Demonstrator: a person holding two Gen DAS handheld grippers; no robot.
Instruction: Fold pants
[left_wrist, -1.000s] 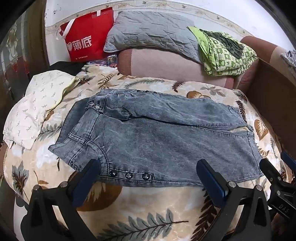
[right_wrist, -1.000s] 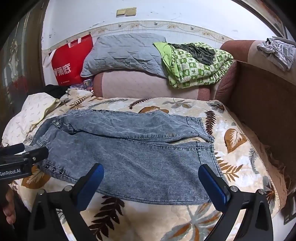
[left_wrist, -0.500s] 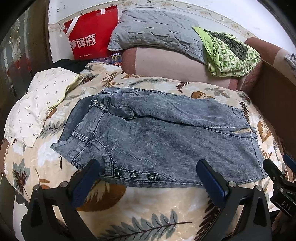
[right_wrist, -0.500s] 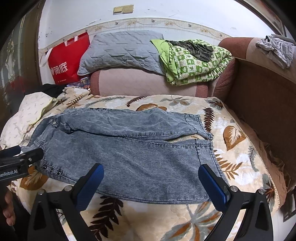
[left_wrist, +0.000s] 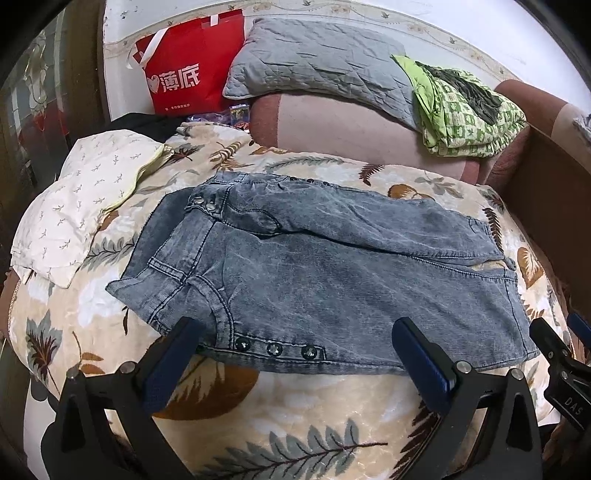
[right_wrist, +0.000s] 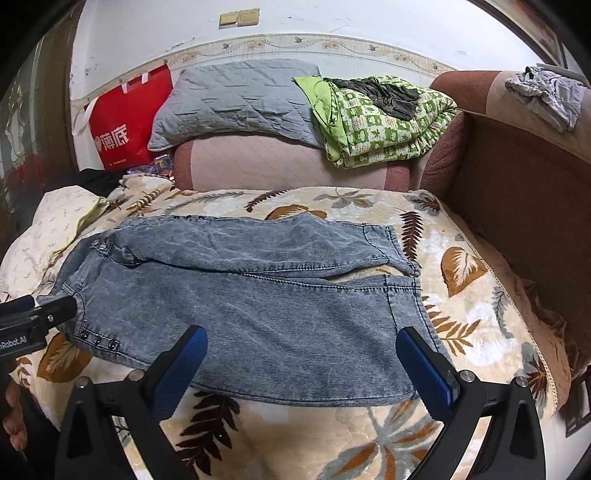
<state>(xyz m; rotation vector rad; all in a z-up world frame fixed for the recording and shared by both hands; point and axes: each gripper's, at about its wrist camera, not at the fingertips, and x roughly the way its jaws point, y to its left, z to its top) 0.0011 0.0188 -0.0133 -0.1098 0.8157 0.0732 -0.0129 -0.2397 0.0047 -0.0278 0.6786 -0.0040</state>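
Note:
Grey-blue denim pants (left_wrist: 314, 280) lie flat on a leaf-patterned blanket (left_wrist: 295, 424), waistband to the left, leg hems to the right, the two legs side by side. They also show in the right wrist view (right_wrist: 258, 306). My left gripper (left_wrist: 295, 363) is open and empty, hovering over the near edge by the waist studs. My right gripper (right_wrist: 299, 369) is open and empty over the near leg's lower edge. The left gripper's tip (right_wrist: 44, 314) shows at the waist corner in the right wrist view.
A cream pillow (left_wrist: 81, 199) lies left of the pants. Behind are a red bag (left_wrist: 184, 77), a grey pillow (left_wrist: 317, 70) and a green folded quilt (left_wrist: 465, 114) on the sofa back. A brown sofa arm (right_wrist: 517, 206) bounds the right side.
Both grippers have drifted slightly; the views shifted a little toward the pants. Both stay open and the pants have not moved.

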